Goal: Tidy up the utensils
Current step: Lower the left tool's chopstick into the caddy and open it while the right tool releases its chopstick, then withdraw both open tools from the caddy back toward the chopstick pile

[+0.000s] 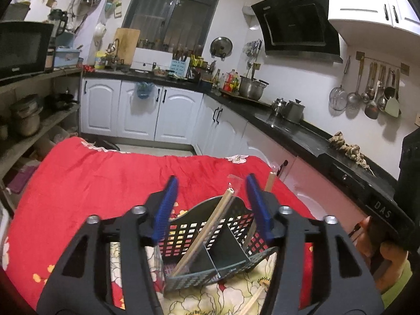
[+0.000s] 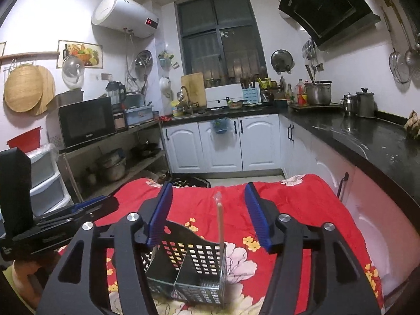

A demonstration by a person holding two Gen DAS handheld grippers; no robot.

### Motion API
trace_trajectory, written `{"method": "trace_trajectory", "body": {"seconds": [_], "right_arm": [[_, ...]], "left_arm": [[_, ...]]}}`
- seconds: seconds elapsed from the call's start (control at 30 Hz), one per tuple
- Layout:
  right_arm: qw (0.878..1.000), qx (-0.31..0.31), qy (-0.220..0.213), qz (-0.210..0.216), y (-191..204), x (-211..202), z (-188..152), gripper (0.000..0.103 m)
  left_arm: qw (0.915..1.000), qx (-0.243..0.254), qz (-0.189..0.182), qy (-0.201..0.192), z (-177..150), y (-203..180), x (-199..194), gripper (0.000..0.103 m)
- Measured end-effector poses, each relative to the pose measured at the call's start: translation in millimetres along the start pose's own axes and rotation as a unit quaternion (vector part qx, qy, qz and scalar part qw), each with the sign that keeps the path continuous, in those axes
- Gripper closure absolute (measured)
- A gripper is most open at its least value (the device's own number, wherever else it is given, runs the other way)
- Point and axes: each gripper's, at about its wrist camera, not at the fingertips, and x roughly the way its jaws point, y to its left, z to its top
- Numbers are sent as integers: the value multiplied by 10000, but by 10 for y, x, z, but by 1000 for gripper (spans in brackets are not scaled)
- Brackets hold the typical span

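Both claws, left gripper (image 1: 212, 204) and right gripper (image 2: 208, 214), are spread wide and empty. Lower centre, wrapped wooden chopsticks (image 1: 207, 232) lean in the black perforated plastic caddy (image 1: 210, 239); a bump could tip it.

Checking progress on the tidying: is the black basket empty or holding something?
Holding something. Wrapped chopsticks lean inside the black basket, their tips above its rim.

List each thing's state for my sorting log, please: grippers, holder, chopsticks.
Left gripper: open, holding nothing.
Right gripper: open, holding nothing.
Black utensil holder: upright on the red floral cloth, divider inside.
Wrapped chopsticks: leaning in the holder, tips above the rim.
Loose chopsticks: lying on the cloth beside the holder.
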Motion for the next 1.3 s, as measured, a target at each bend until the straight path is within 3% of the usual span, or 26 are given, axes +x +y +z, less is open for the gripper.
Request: {"method": "trace_trajectory", "body": {"seconds": [0.23,0.37,0.5,1.3], "right_arm": [[10000,-10,-6,-77,-40,-229,-11,34],[9999,3,20,-98,-76,-347,-44,30],[10000,50,2,-61,-103,-482,-67,25],[9984,-353,433,58,68,-797,-581,18]], "left_arm": [[9997,-99,165,-128,10,24,-232,21],[9995,-144,198,-198,-26,36,-356,11],[9993,-135,230,-247,-92,27,-482,11],[9996,-12,263,116,-694,-35,-794,11]]}}
